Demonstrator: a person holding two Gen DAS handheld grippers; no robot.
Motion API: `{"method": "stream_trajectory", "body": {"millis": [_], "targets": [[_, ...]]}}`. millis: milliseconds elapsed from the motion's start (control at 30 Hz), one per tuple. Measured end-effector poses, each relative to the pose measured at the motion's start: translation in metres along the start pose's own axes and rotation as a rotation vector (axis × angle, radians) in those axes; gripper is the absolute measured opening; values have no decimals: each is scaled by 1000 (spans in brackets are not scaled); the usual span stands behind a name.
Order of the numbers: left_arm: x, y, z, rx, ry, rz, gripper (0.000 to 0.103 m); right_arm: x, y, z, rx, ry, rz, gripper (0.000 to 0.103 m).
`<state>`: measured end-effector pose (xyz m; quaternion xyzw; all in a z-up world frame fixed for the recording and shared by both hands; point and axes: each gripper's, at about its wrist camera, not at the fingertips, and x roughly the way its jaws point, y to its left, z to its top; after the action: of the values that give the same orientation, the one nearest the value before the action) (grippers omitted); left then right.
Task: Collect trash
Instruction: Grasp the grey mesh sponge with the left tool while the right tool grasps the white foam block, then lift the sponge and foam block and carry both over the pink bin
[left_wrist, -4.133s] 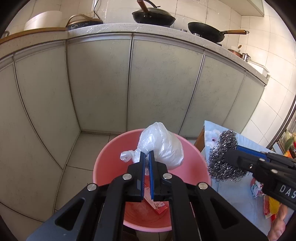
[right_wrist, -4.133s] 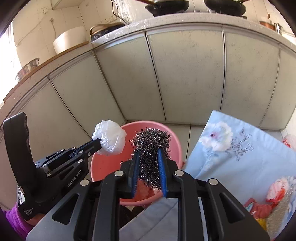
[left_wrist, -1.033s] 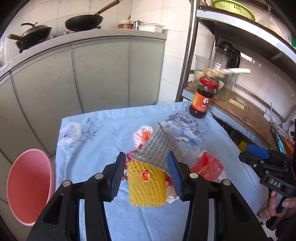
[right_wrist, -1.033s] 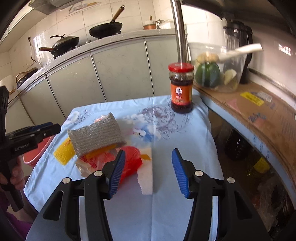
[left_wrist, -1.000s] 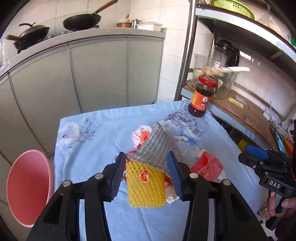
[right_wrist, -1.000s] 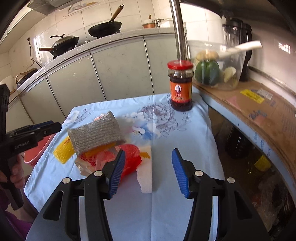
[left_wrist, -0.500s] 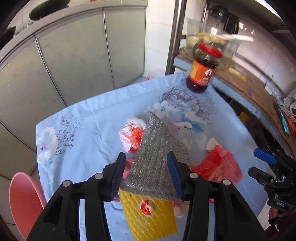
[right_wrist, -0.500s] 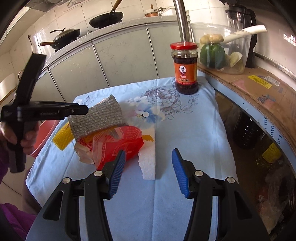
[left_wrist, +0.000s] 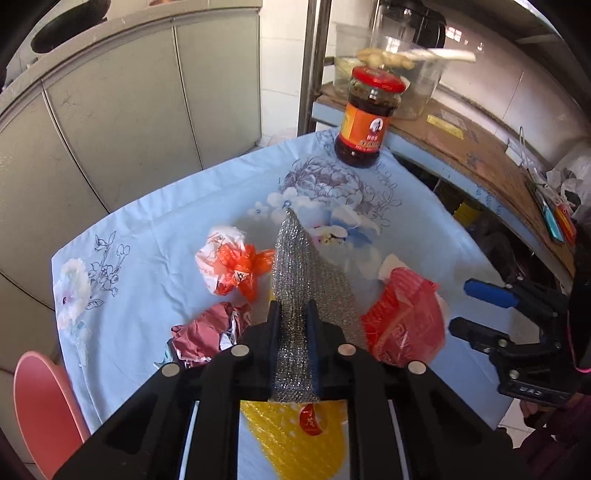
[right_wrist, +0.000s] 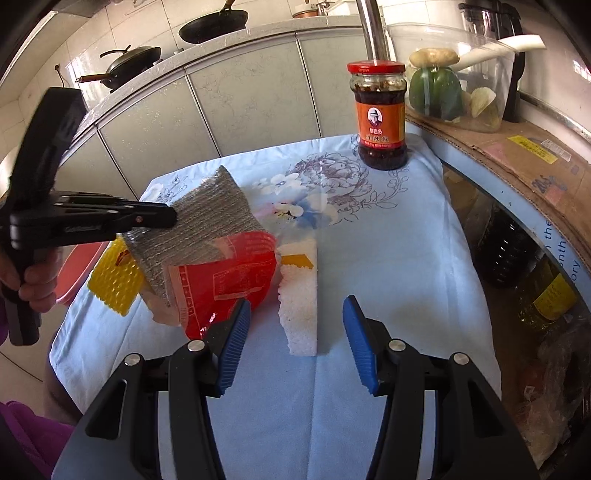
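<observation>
Blue floral tablecloth (right_wrist: 388, 236); grey cabinets (right_wrist: 251, 99) behind; left gripper (left_wrist: 293, 321) fingers closing on silver scourer (left_wrist: 306, 280); right gripper (right_wrist: 295, 343) half-open, empty.

Glittery metallic mesh scourer (left_wrist: 295, 295), glossy red plastic bag (left_wrist: 402, 321), matt cotton tablecloth (left_wrist: 155, 229)

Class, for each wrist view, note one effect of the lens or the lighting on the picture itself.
Left wrist view: fisheye bends the cabinet doors into curves, black vignette fills the corners, and the yellow mesh sleeve near the lens is blurred. Right wrist view: the cabinet doors curve the same way, daylight washes out the left edge, and the white foam piece casts a soft shadow to its right.
</observation>
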<state>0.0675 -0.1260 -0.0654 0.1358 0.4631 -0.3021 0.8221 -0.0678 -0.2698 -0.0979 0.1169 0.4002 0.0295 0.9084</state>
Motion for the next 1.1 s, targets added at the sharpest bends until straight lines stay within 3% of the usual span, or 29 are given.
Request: {"method": "stream_trajectory", "body": {"millis": [300,333,367,400,533,800,1100], "targets": [[-50,0,-1,-83,-158,-7,10,26,7,3,-35,57,-51,51],[-54,1,-3,-94,-171,-7,10,28,6,2,-30,68,-53,44],[-59,2,-5,-104,-185,-1,10,30,5,2,-23,77,-52,30],[-62,2,-6,-109,-196,10,10,30,4,2,-14,81,-49,25],[-75,4,-14,-136,-245,51,10,21,6,1,-21,56,-55,25],[-102,2,-24,-157,-348,133,10,-25,10,21,-22,-98,-61,25],[-124,10,-34,-229,-428,241,10,-37,55,62,-109,-162,58,25]]}}
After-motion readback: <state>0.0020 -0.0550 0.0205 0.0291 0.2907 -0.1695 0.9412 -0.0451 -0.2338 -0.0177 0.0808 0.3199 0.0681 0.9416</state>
